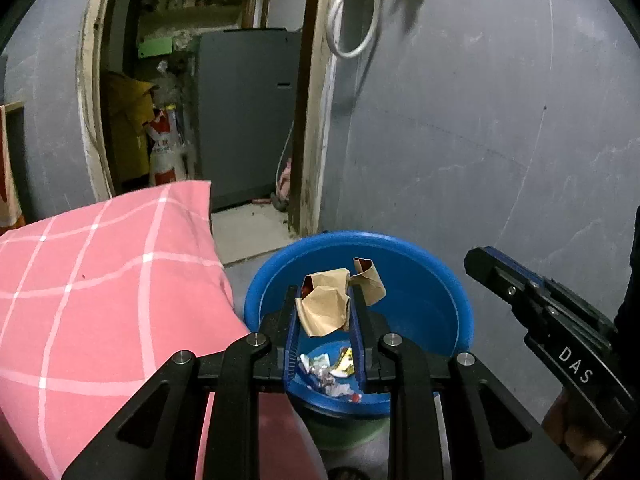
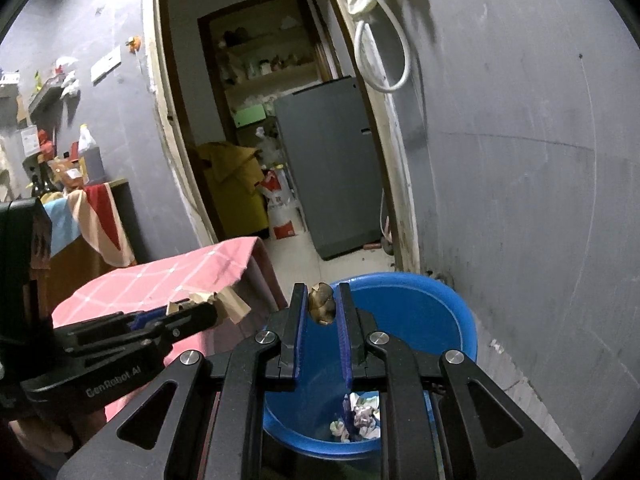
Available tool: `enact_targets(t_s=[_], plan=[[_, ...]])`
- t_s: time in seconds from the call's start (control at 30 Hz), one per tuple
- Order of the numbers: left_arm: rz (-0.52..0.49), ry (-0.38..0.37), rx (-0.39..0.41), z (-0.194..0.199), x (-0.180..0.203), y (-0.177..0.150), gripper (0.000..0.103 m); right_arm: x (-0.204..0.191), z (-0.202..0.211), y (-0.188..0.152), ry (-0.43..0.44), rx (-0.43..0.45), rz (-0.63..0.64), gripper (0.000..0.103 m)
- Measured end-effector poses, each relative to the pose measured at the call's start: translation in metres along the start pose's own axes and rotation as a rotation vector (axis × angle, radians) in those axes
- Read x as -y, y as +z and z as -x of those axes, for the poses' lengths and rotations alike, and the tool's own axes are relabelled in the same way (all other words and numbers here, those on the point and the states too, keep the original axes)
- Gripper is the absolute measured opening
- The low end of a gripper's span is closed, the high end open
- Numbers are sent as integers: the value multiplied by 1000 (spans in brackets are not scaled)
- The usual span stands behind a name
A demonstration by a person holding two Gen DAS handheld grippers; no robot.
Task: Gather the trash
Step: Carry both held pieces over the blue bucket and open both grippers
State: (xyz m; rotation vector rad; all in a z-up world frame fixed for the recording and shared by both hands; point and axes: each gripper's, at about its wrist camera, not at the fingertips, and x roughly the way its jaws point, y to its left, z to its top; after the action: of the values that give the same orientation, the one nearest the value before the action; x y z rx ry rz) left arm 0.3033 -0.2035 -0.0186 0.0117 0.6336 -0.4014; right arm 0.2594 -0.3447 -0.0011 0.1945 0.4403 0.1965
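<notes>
My left gripper is shut on a crumpled brown paper and holds it above the blue basin. Several wrappers lie on the basin's bottom. My right gripper is shut on a small brown crumpled scrap, also above the blue basin, whose bottom holds wrappers. The left gripper with its paper shows at the left of the right wrist view. The right gripper's body shows at the right of the left wrist view.
A pink checked cloth covers a surface just left of the basin. A grey wall stands behind the basin. A doorway with a grey cabinet opens behind. A white cable hangs on the wall above.
</notes>
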Motion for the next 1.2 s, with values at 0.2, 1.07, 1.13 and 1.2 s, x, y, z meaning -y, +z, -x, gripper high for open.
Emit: enact_targets(t_s=[0.2, 1.07, 1.13, 1.2], plan=[[0, 7, -62, -18, -5, -2, 20, 7, -8, -5, -12, -43, -24, 13], [87, 20, -40, -5, -28, 2, 47, 7, -2, -1, -42, -69, -52, 32], [97, 23, -9, 5, -31, 3, 50, 4, 4, 2, -44, -53, -45, 37], [102, 24, 16, 14, -34, 5, 52, 0, 9, 5, -46, -39, -39, 41]])
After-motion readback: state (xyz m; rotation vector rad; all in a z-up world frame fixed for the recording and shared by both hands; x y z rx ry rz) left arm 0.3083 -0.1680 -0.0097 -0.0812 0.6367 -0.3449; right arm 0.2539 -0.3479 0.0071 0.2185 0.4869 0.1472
